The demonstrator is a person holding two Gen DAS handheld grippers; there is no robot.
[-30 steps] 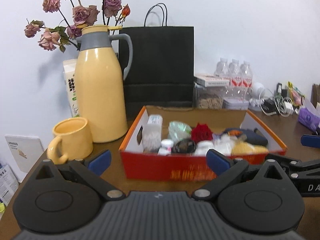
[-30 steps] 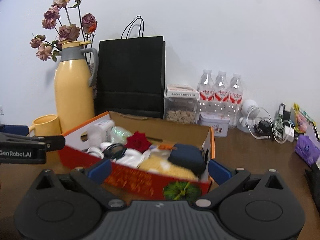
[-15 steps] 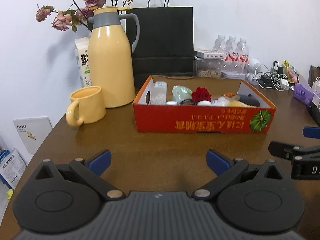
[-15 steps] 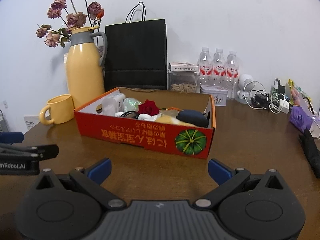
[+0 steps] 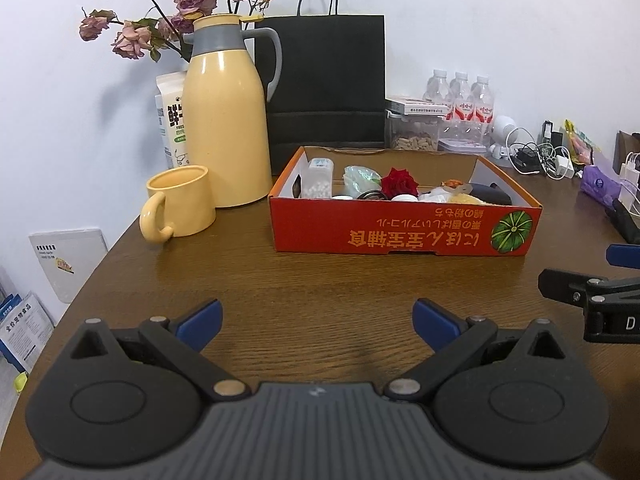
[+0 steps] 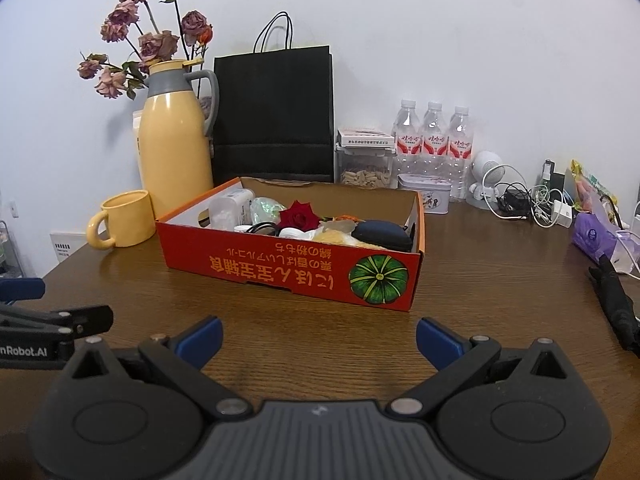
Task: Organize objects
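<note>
A red cardboard box (image 5: 400,232) (image 6: 280,268) sits on the brown table, filled with several small items: a clear pill bottle (image 5: 318,178), a red rose (image 5: 399,183) (image 6: 301,216), a dark pouch (image 6: 382,232). My left gripper (image 5: 316,320) is open and empty, well back from the box over the table. My right gripper (image 6: 318,336) is open and empty, also back from the box. Each gripper shows at the edge of the other's view.
A yellow mug (image 5: 180,202) and yellow thermos jug (image 5: 226,120) stand left of the box. A black paper bag (image 5: 326,80), water bottles (image 6: 434,140), a snack container (image 6: 366,168), cables (image 6: 520,200) and a purple pack (image 6: 592,236) line the back and right.
Both grippers have pulled back from the box, which now sits farther away. Both stay open and empty.
</note>
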